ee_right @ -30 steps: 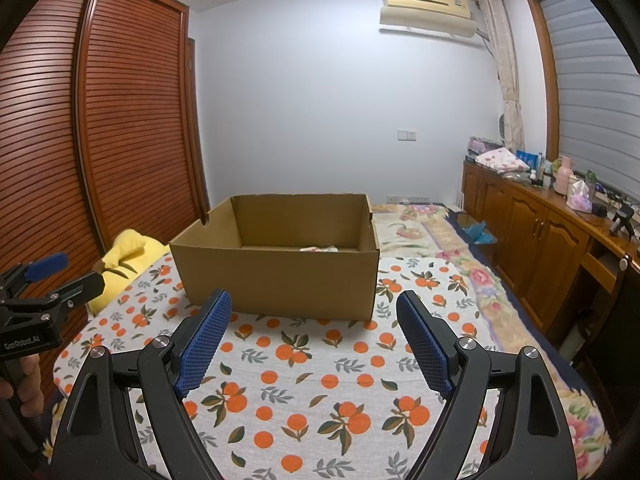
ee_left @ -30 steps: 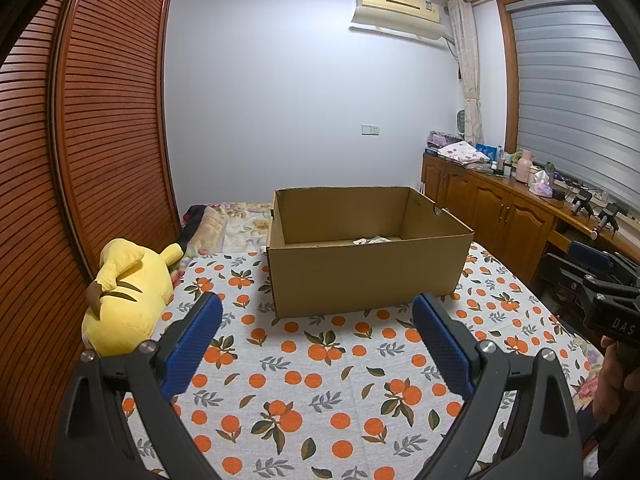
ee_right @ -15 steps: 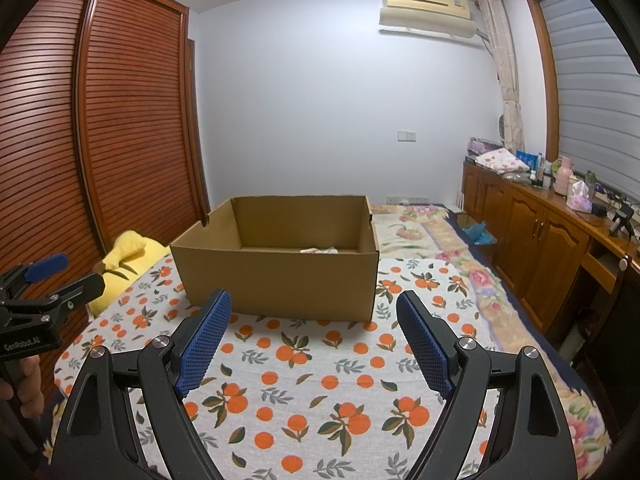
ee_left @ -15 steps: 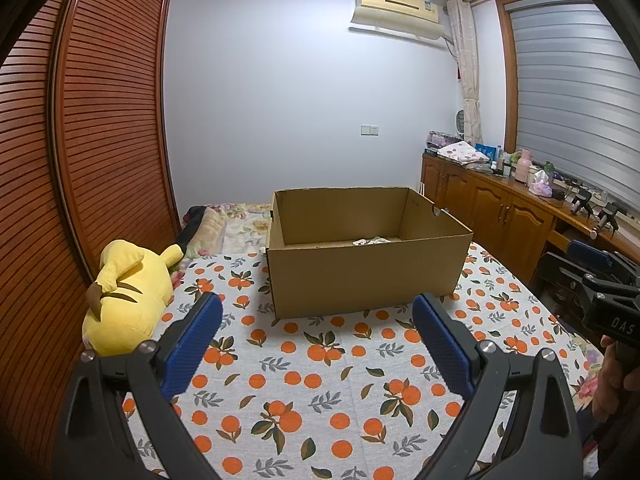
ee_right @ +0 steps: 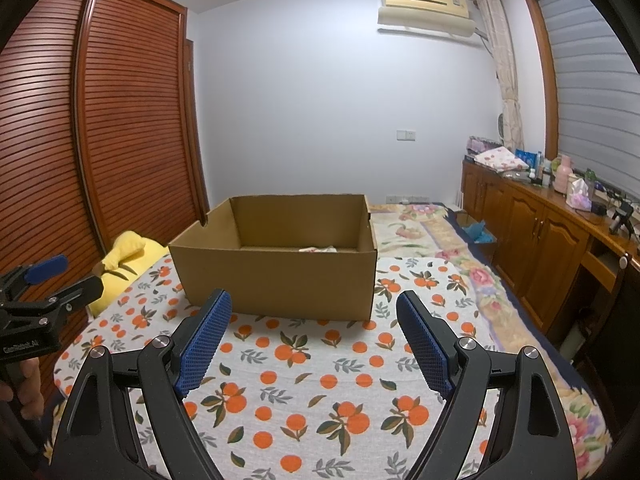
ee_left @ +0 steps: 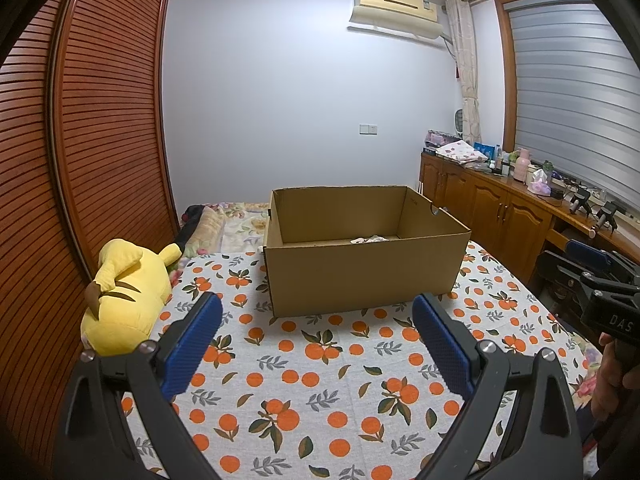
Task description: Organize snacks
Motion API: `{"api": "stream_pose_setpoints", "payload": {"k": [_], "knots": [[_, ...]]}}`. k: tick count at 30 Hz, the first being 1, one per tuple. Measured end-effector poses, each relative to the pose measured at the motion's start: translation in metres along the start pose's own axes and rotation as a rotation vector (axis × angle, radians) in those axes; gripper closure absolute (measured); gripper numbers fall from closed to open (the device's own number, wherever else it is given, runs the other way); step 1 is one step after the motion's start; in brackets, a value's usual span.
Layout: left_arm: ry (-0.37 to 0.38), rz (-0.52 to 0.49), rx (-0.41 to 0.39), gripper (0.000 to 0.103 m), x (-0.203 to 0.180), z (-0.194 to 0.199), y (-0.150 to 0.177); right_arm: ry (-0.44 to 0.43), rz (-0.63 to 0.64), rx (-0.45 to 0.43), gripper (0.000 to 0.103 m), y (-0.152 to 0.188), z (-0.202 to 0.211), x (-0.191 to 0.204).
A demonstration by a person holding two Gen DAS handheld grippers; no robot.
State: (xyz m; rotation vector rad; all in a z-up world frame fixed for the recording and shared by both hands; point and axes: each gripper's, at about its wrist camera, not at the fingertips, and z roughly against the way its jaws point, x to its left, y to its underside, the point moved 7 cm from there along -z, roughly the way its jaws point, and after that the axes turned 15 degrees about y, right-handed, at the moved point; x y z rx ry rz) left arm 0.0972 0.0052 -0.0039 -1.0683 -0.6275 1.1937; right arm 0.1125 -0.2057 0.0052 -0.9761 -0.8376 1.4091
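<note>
An open cardboard box [ee_left: 362, 276] stands on the bed's orange-print cloth [ee_left: 304, 364]; it also shows in the right wrist view [ee_right: 280, 276]. A pale snack wrapper [ee_left: 370, 239] lies on the box floor, also seen in the right wrist view [ee_right: 318, 249]. My left gripper [ee_left: 318, 340] is open and empty, held above the cloth short of the box. My right gripper [ee_right: 314, 338] is open and empty, likewise short of the box. Each gripper shows at the edge of the other's view: the right one [ee_left: 596, 272], the left one [ee_right: 44, 284].
A yellow plush toy [ee_left: 128, 296] lies at the cloth's left edge by the wooden wardrobe [ee_left: 80, 160]. A wooden cabinet [ee_left: 500, 216] with clutter runs along the right wall. A floral quilt [ee_right: 424, 224] lies behind and right of the box.
</note>
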Motion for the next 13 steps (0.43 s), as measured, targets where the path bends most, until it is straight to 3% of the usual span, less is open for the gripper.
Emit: {"api": "stream_pose_setpoints", "payload": {"k": [13], "knots": [[-0.002,-0.003,0.005,0.006,-0.0007,-0.0015,0.0018,0.0,0.001,0.0,0.016,0.0005,0.0001,-0.0002]]}}
